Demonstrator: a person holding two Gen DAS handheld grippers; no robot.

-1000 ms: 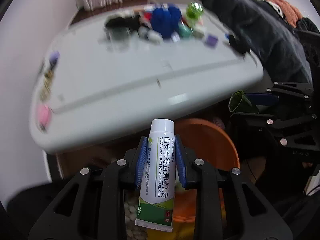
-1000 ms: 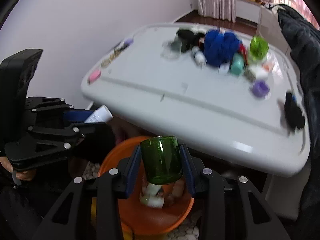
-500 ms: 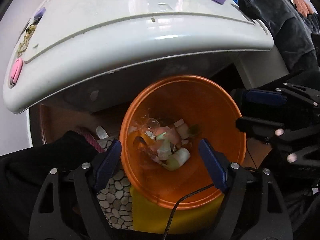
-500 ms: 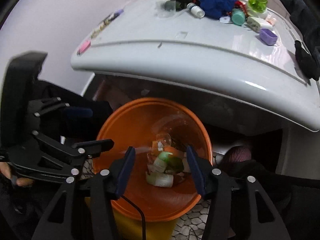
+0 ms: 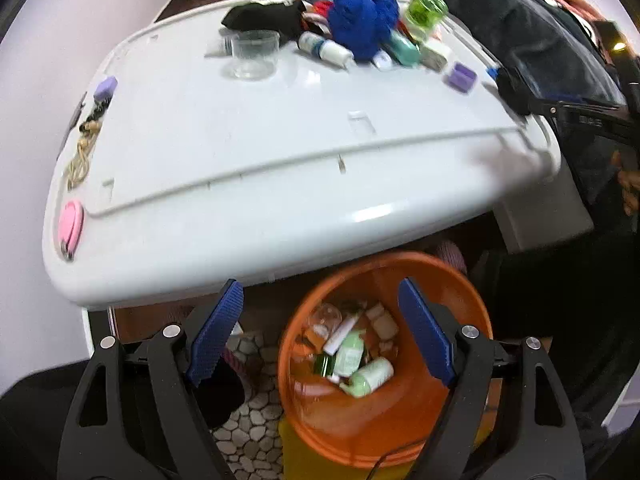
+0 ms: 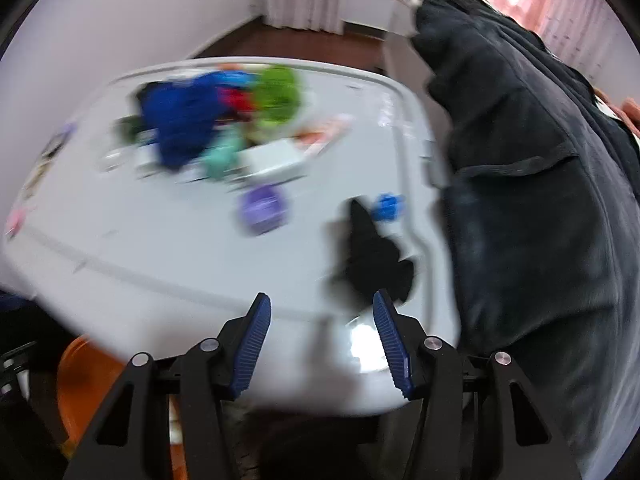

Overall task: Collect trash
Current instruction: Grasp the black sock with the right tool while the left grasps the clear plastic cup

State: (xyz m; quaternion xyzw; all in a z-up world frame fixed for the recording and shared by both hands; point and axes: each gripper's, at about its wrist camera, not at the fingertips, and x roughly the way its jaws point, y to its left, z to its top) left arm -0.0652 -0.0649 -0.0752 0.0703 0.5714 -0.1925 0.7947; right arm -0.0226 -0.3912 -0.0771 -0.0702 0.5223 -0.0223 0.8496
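My left gripper stands open and empty above the orange bin, which sits on the floor under the white table's near edge. White and green tubes and small bottles lie in the bin. My right gripper is also open with nothing between its fingers. It hangs over the table's front right corner, just short of a black cloth. The right wrist view is blurred. A purple box and a blue clip lie beyond the cloth.
At the table's back are a clear cup, a blue woolly bundle, a green glass, small bottles and a black cloth. A pink item lies at the left edge. A dark jacket hangs along the right side.
The left gripper opened and its white tube dropped into the bin. The right gripper let the green jar fall in, then swung up and right over the table.
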